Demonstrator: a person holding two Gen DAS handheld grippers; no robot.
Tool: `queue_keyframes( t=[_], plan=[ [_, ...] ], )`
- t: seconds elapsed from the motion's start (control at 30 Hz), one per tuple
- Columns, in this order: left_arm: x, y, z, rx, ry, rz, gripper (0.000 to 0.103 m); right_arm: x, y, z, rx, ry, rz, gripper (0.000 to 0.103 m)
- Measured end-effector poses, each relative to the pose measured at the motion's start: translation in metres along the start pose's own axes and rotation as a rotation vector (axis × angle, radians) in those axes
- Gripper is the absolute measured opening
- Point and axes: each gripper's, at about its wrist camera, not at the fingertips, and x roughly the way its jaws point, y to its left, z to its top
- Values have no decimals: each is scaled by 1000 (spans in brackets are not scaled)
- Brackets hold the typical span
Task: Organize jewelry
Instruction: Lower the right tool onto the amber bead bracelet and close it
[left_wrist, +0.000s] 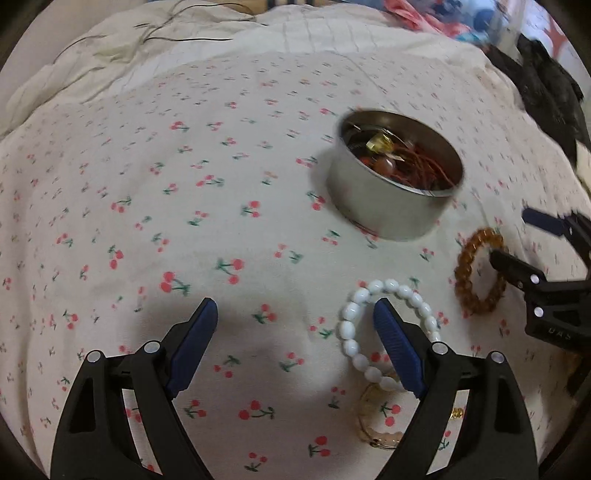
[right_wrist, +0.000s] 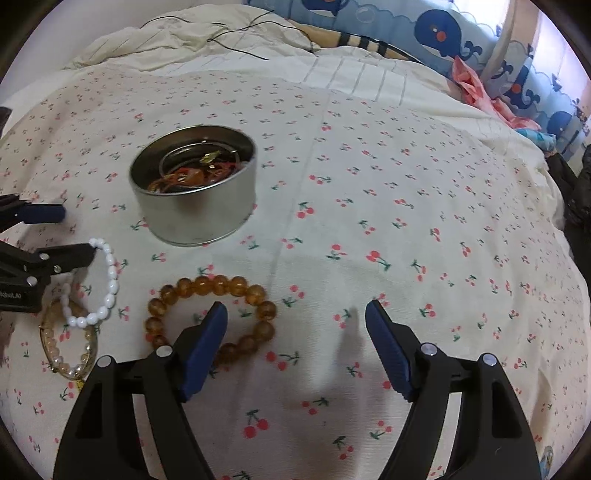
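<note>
Both claws gape, gripping nothing: left claw (left_wrist: 295, 314) straddles white oval-bead bracelet (left_wrist: 351, 321), right claw (right_wrist: 295, 317) amber round-bead bracelet (right_wrist: 221, 284). Beads may slip pads.

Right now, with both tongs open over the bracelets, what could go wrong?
1. The white bead bracelet overlaps the pale gold bracelet; lifting one may drag the other.
2. One finger of the right tongs sits inside the amber bracelet loop; it could hook and slide on the cherry-print sheet.
3. The metal tin rests on soft bedding and might tip if bumped.
</note>
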Motion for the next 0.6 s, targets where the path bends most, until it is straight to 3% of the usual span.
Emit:
queue_keyframes(
  t=[0.1, 0.2, 0.27, 0.37, 0.5, 0.6],
  plan=[
    [3, -11, -2, 60, -6, 49, 83, 4, 7, -2, -16, 13, 23, 74],
    [0, -11, 2, 64, -46, 125, 83, 1, 13, -1, -3, 13, 226, 74],
    [-2, 0, 7, 33, -66, 203, 83, -3, 16, -1, -6, 4, 269, 74],
    [2, 13, 8, -41, -30, 129, 83, -1, 13, 0, -7, 0, 196, 74],
    [4, 6, 0, -17, -12, 73, 83, 4, 9, -2, -5, 18, 160, 73],
    [5, -1, -2, -9, -9, 50, 75, 9, 9, -3, -11, 31, 164, 61]
  ],
)
